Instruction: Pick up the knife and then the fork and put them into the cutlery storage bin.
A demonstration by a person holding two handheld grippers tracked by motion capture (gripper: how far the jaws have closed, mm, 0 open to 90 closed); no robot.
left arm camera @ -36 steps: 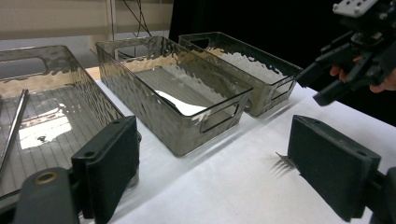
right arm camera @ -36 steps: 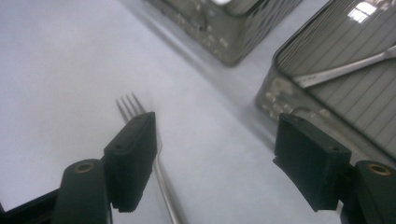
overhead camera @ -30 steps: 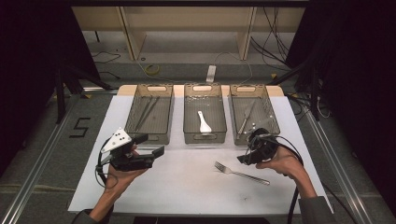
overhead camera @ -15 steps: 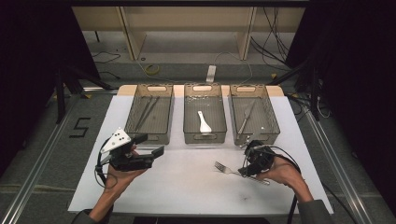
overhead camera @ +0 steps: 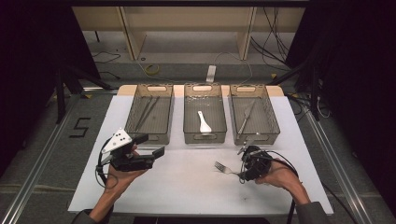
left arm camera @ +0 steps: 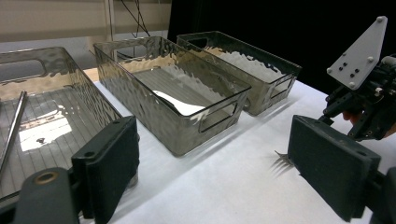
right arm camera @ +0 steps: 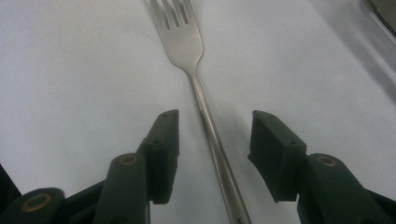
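A: What carries everything?

B: A white tabletop (overhead camera: 187, 186). Along its far half stand three clear bins in a row: the left bin (overhead camera: 150, 114) holds long thin metal pieces, the middle bin (overhead camera: 204, 114) holds a white spoon (overhead camera: 203, 122), and the right bin (overhead camera: 253, 114) holds another metal utensil, too small to name.

A: And the hands?

B: The left gripper (overhead camera: 142, 154) is held above the near-left part of the tabletop, level and pointing right toward the bins. In its own view its fingers (left arm camera: 109, 168) stand wide apart, released, with nothing between them. The right gripper (overhead camera: 240, 170) is low at the near right, just in front of the right bin.

A: Where is the fork?

B: The fork (right arm camera: 187, 42) lies flat on the tabletop at the near right, tines pointing left in the high view. Its handle runs between the right gripper's fingers (right arm camera: 163, 149). They have just been closing, yet a gap shows on either side of the handle, so they are not clenched on it.
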